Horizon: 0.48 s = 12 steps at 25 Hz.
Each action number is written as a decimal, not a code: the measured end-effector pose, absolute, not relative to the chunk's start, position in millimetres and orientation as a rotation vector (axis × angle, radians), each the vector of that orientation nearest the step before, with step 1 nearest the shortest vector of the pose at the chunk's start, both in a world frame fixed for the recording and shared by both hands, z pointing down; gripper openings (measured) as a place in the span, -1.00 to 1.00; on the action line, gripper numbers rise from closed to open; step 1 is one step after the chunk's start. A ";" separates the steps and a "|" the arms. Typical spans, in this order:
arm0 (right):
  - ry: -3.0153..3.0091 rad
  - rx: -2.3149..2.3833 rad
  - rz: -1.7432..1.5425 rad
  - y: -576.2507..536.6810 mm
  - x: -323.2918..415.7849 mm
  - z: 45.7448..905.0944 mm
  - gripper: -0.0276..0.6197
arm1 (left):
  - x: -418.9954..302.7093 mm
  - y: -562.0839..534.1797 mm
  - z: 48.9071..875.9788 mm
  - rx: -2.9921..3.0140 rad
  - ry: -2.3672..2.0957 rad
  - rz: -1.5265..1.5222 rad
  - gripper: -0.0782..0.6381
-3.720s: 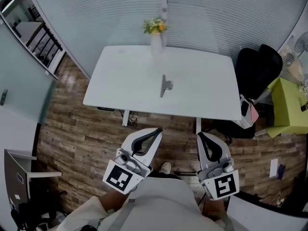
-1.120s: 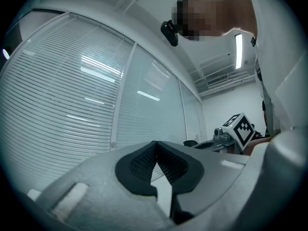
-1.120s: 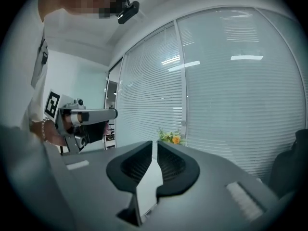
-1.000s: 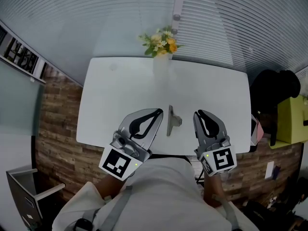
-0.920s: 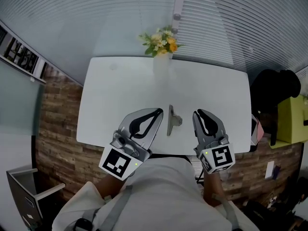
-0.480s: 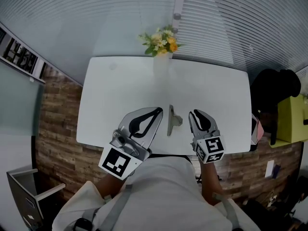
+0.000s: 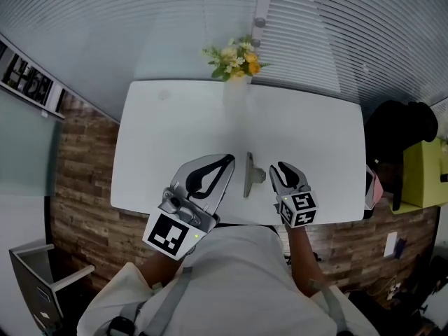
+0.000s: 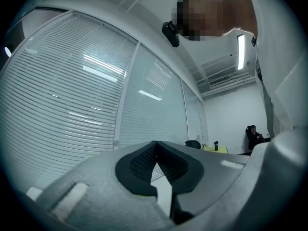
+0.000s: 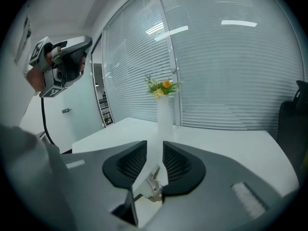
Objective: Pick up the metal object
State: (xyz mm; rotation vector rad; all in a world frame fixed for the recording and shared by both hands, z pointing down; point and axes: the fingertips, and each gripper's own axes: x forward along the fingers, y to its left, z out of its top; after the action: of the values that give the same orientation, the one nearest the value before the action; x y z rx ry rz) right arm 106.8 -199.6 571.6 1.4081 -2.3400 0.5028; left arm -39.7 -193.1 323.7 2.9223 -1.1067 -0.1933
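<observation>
Metal object (image 7: 250, 176) flat on white table (image 7: 168, 124), near front edge, between both grippers; right gripper (image 7: 281, 166) just beside it, jaws apart, just been opening, object showing through gap, pads not touching; left gripper (image 7: 228, 161) jaws closed together, empty; flower vase (image 7: 234, 82) at far edge

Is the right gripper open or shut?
Open. The right gripper has just been opening its jaws: a gap stands between them, and the metal object shows through it, ungripped.
</observation>
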 end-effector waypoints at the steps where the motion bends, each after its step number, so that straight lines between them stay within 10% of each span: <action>1: -2.331 1.402 0.515 -199.7 106.9 578.6 -0.59 | -40.2 -193.4 323.6 2.922 -1.107 -0.194 -0.78; 12: -2.233 1.315 0.703 -194.8 104.2 662.6 -0.51 | -48.5 -198.5 326.1 2.904 -1.123 -0.194 -0.78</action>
State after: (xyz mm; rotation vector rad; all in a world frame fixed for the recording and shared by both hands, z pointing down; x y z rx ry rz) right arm 104.2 -194.8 662.6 1.3152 -2.2330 0.7031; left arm -48.5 -198.5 326.1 2.9044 -1.1229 -0.1937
